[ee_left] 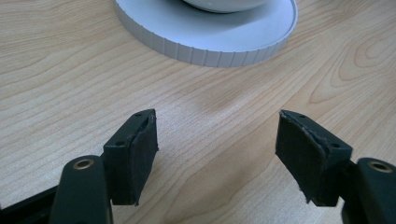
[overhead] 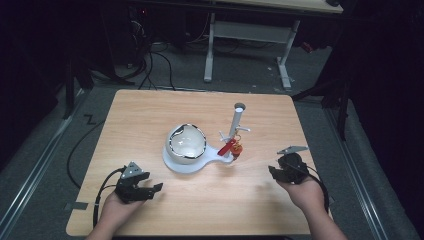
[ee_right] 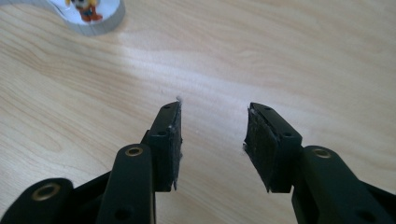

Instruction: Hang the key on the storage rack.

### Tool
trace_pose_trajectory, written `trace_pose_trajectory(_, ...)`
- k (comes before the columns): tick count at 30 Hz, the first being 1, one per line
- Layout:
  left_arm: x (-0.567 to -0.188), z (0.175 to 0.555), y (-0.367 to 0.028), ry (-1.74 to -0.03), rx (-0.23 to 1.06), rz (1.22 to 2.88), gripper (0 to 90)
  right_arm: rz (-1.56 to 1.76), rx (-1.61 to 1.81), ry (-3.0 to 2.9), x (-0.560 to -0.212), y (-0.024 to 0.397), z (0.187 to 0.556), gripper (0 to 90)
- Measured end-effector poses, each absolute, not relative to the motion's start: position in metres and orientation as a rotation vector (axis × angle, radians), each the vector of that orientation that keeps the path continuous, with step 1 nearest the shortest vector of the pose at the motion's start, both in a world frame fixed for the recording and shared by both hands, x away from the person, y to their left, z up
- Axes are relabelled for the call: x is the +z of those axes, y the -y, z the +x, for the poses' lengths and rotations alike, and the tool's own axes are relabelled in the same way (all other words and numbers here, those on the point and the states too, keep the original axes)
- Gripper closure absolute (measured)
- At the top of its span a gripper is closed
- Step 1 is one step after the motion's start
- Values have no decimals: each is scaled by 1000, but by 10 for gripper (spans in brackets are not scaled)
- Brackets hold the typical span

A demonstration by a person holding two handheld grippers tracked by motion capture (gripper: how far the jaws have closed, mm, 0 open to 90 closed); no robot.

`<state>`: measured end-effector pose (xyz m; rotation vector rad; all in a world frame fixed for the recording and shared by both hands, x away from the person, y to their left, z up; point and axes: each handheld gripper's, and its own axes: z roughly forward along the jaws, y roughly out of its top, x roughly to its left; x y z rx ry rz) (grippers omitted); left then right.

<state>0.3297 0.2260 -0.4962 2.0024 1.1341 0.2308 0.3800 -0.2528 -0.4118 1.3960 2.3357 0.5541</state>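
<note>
One white stand [overhead: 186,167] sits mid-tabletop [overhead: 150,115], carrying one bowl [overhead: 186,143], one upright white post [overhead: 236,120] and one small red figure [overhead: 232,148]. No writing can be read. The left gripper [overhead: 150,190] rests near the tabletop's front edge, jaws spread, nothing between. The right gripper [overhead: 276,172], jaws apart and likewise bare, sits near the right edge. Bare wood surrounds both

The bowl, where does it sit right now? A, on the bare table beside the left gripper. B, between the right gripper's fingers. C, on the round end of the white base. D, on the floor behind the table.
C: in the high view the bowl rests on the round end of the white base, apart from both grippers.
</note>
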Motion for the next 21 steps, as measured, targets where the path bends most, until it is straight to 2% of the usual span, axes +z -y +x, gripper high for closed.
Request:
trace_pose_trajectory(6,-497,329,-224,-1137,237,2003,301,1424,637,-2242,-445,265,360,509)
trace_pose_trajectory(9,-498,328,-222,-1131,241,2006,301,1402,688,-2190,-460,270,350,439)
trace_pose_trajectory(12,-498,327,-221,-1129,246,2006,301,1378,714,-2160,-473,271,341,411)
trace_pose_trajectory(21,-498,329,-217,-1140,253,1997,301,1414,810,-2131,-471,271,338,363)
